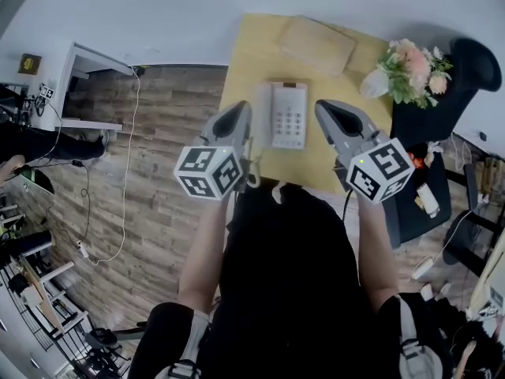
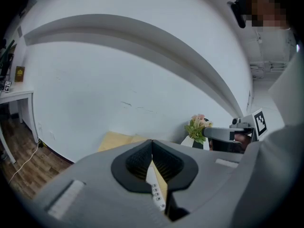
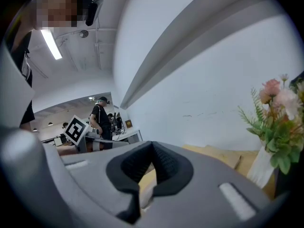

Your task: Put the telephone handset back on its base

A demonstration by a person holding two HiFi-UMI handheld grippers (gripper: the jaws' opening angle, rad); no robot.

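The white telephone lies flat near the middle of the yellow table, keypad up. A pale long shape along its left side looks like the handset. My left gripper hovers just left of the phone with its jaws shut and nothing between them. In the left gripper view the tips meet, and the phone's buttons show in the gap below them. My right gripper hangs just right of the phone. Its jaws also meet at the tip and hold nothing.
A light wooden board lies at the table's far side. A white vase of pink flowers stands at the far right corner, with a black chair beside it. A white side table and cables sit on the wood floor to the left.
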